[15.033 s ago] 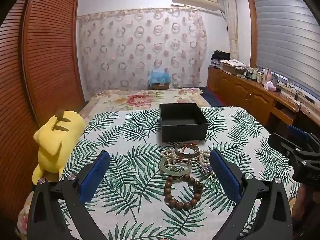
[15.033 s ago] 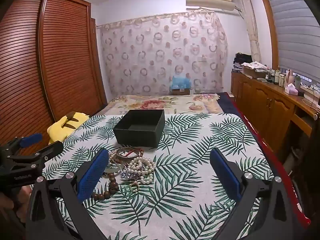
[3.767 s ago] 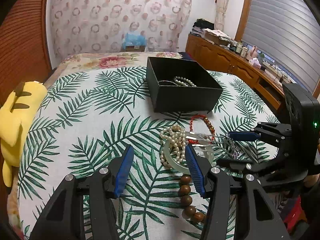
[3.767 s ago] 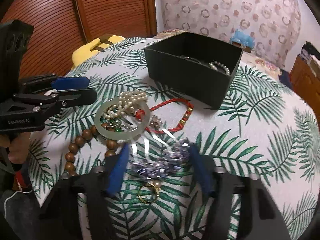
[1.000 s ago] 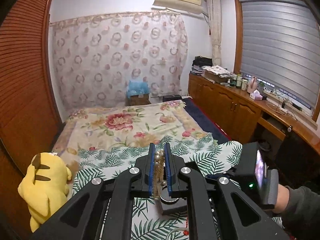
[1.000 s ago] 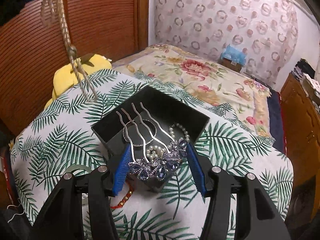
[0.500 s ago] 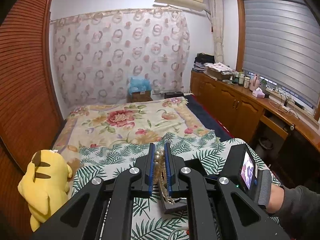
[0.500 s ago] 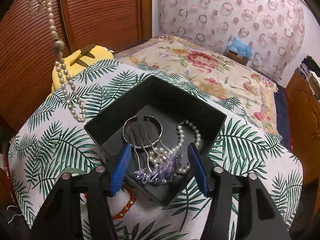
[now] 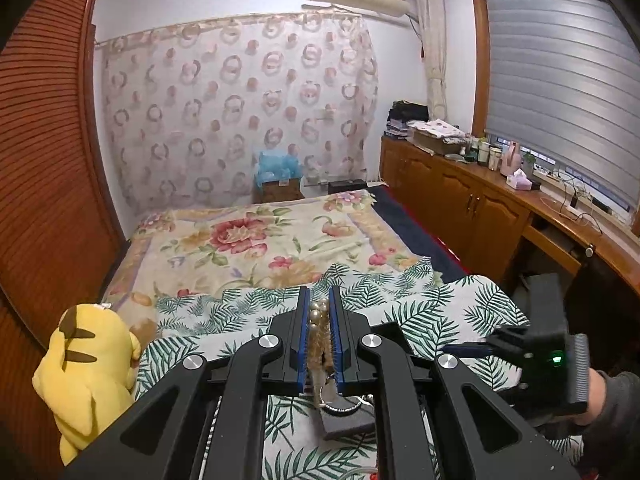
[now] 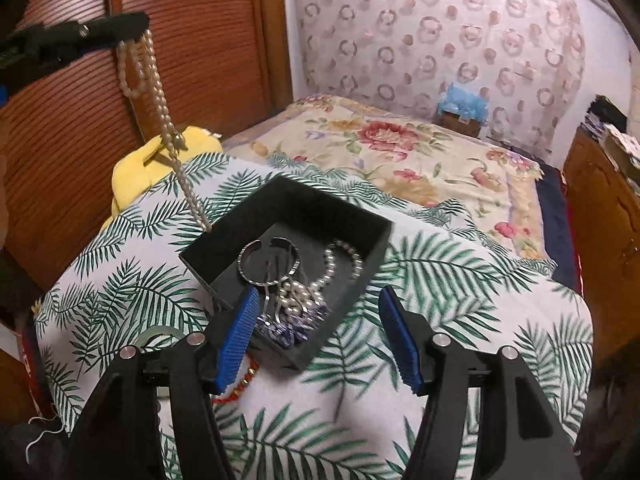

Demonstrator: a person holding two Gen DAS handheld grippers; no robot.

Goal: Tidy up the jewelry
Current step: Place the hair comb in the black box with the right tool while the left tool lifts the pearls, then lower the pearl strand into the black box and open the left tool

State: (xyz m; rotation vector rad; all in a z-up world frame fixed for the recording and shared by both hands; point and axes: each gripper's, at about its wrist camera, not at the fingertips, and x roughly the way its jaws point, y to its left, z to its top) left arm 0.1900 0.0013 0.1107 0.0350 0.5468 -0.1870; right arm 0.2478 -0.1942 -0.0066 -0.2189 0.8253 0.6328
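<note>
Bedroom: louvred wooden wardrobe doors on one side, ring-patterned curtain at the back, bed under a palm-leaf cloth [image 10: 460, 280] with a floral blanket [image 9: 256, 240] beyond it. Yellow plush toy [image 9: 86, 364] sits at the cloth's edge by the wardrobe.

Left gripper [image 9: 319, 332]: blue pads clamped on a pearl necklace [image 10: 160, 100], beads visible squeezed between them in its own view. From the right wrist view the strand hangs down from the gripper tip in a long loop; its lower end reaches the far left rim of the black box [image 10: 372, 248], can't tell whether it touches the rim or hangs just outside it.

Right gripper [image 10: 316, 340]: fingers apart, nothing between the pads, jaws have just been opening. It hovers over the near corner of the box.

Inside the box: a silver open bangle [image 10: 268, 260], a white pearl bracelet [image 10: 340, 264], and a blue-stone hair comb [image 10: 288, 328] lying at the near corner (its prongs overlap the bangle and pearls, hard to separate them).

Partly hidden by the right gripper's left finger: a pale green bangle [image 10: 154, 334] and a red-and-gold bead string [image 10: 236, 388] on the cloth, only slivers show.

In the left view the box is mostly blocked by the gripper body, only a grey-black corner [image 9: 346, 424] peeks out below the pads. Person's sleeve and the right gripper's back are cut off at that view's right edge
</note>
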